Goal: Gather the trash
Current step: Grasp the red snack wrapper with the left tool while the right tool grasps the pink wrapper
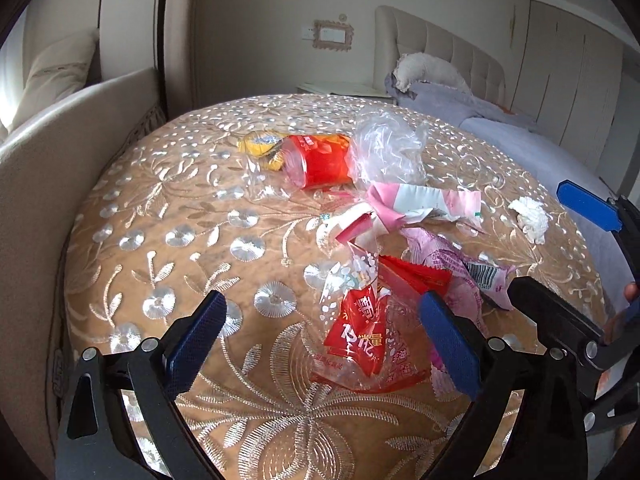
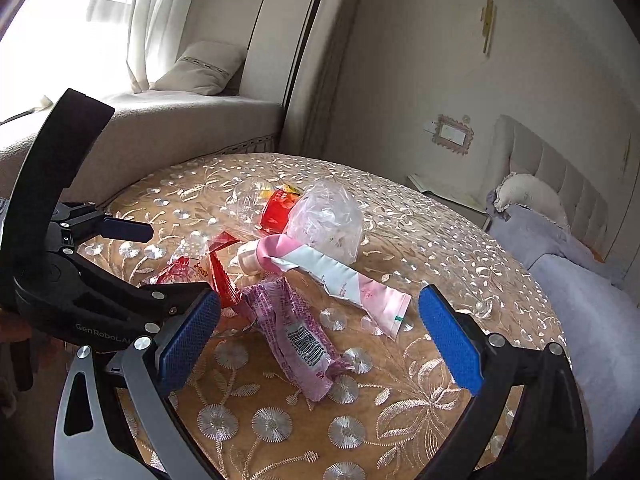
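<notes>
Trash lies scattered on a round table under a gold embroidered cloth [image 1: 160, 240]. My left gripper [image 1: 324, 340] is open, its blue pads on either side of a red-and-clear snack wrapper [image 1: 356, 336] without touching it. In the right wrist view, my right gripper [image 2: 320, 340] is open around a purple wrapper with a barcode [image 2: 296, 332]. Behind lie a pink-and-white tube [image 2: 336, 272], a clear plastic bag [image 2: 328, 216], a red-labelled clear container [image 1: 324, 160], a yellow wrapper [image 1: 260, 146] and a white crumpled tissue [image 1: 530, 216]. The left gripper [image 2: 178, 260] also shows from the side.
A beige cushioned bench [image 1: 60, 152] with a pillow runs along the table's left side. A bed [image 2: 580, 280] with a lilac blanket and padded headboard stands to the right. A small white nightstand [image 1: 340, 88] sits behind the table by the wall.
</notes>
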The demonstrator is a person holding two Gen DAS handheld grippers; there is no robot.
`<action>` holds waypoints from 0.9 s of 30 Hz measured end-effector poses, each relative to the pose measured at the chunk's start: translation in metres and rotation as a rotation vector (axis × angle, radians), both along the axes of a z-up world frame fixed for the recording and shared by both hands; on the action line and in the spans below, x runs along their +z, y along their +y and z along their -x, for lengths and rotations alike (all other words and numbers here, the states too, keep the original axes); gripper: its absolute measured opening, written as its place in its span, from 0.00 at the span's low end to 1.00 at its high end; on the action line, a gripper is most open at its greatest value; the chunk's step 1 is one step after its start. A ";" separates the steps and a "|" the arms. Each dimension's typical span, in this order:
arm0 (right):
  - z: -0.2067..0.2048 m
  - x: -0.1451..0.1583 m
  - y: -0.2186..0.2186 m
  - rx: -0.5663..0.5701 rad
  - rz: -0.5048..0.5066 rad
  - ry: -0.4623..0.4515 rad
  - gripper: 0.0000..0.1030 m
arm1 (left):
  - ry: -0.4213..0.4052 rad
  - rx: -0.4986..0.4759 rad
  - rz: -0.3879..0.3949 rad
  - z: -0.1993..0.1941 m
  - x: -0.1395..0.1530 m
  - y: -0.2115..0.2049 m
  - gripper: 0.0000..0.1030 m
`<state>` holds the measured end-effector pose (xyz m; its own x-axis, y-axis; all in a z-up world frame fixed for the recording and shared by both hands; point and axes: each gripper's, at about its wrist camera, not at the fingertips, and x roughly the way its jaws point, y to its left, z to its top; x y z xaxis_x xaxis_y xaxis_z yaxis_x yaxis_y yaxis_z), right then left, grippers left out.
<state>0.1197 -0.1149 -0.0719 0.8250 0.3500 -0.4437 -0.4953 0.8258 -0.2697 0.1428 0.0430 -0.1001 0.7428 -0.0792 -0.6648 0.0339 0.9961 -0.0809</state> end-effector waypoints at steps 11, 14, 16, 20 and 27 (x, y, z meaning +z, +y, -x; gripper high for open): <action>-0.032 -0.013 0.028 0.032 0.091 0.170 0.96 | -0.017 0.015 0.009 0.010 0.004 0.004 0.33; -0.046 -0.022 0.036 0.038 0.101 0.274 0.96 | -0.033 0.024 0.008 0.017 0.010 0.006 0.33; -0.055 -0.030 0.039 0.038 0.109 0.346 0.96 | -0.043 0.030 0.009 0.021 0.014 0.007 0.33; -0.059 -0.037 0.035 0.060 0.064 0.419 0.68 | -0.051 0.038 0.002 0.028 0.017 0.007 0.33; -0.039 -0.025 0.010 0.073 -0.015 0.370 0.32 | -0.072 0.038 0.015 0.040 0.022 0.005 0.33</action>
